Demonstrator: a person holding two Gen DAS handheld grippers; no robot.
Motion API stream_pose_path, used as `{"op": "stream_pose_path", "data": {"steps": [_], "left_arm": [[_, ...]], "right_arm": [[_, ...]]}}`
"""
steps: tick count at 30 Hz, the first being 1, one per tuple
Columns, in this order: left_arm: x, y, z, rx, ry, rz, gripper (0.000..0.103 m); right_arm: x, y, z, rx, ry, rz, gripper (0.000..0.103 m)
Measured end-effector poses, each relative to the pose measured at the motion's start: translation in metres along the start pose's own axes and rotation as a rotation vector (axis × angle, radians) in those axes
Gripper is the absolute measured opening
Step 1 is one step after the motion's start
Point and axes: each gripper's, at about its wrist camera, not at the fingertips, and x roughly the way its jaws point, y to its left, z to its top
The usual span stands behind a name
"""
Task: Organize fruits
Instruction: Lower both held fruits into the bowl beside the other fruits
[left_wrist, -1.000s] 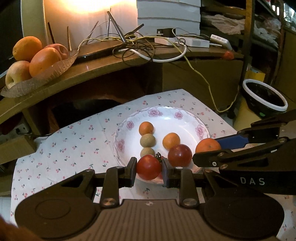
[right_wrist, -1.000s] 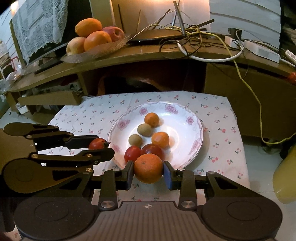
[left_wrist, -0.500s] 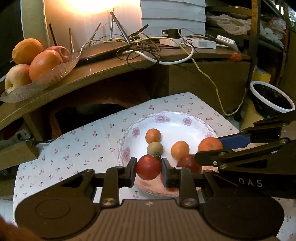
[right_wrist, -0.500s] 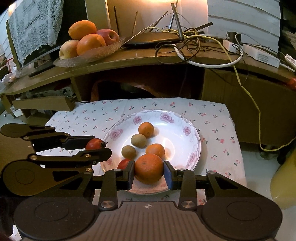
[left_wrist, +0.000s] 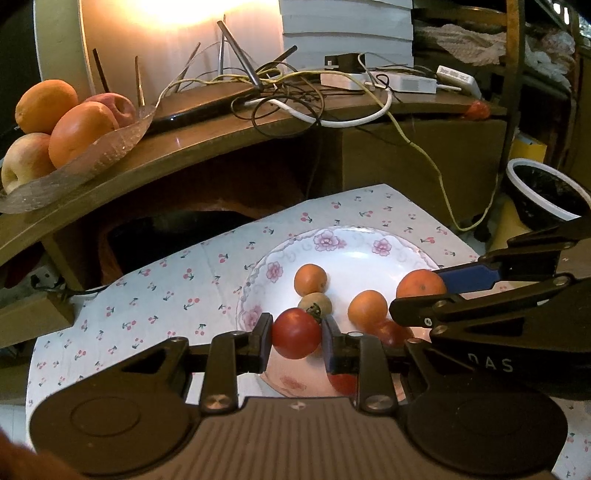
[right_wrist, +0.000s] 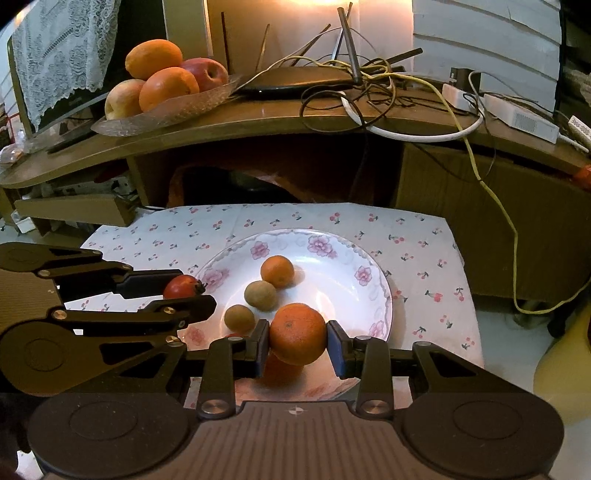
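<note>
My left gripper (left_wrist: 296, 334) is shut on a red tomato (left_wrist: 295, 333) and holds it over the near rim of a white flowered plate (left_wrist: 332, 242). My right gripper (right_wrist: 297, 334) is shut on an orange (right_wrist: 297, 333), also over the plate's near rim (right_wrist: 384, 295). On the plate lie a small orange (right_wrist: 277, 271), two brown-green round fruits (right_wrist: 260, 295) and another small orange (left_wrist: 367, 307). A second red tomato (left_wrist: 391, 332) lies partly hidden behind my left gripper. Each gripper shows from the side in the other's view.
The plate stands on a cherry-print cloth (right_wrist: 424, 251) on a low table. Behind it a wooden shelf (right_wrist: 258, 118) carries a glass dish (right_wrist: 166, 110) of large oranges and apples, tangled cables (right_wrist: 369, 88) and a router. A black tub (left_wrist: 546, 192) stands at the right.
Both grippers have risen and drawn back from the plate with their fruit held. The plate now sits lower and farther under the fingers in both views.
</note>
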Motion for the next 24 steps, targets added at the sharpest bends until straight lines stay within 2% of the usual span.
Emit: {"op": "stream_pose_path", "data": {"steps": [24], "left_arm": [[0.021,0.003,0.004,-0.013,0.018,0.007,0.031]], "right_arm": [[0.026,-0.008,0.008,-0.015,0.016,-0.035,0.036]]}}
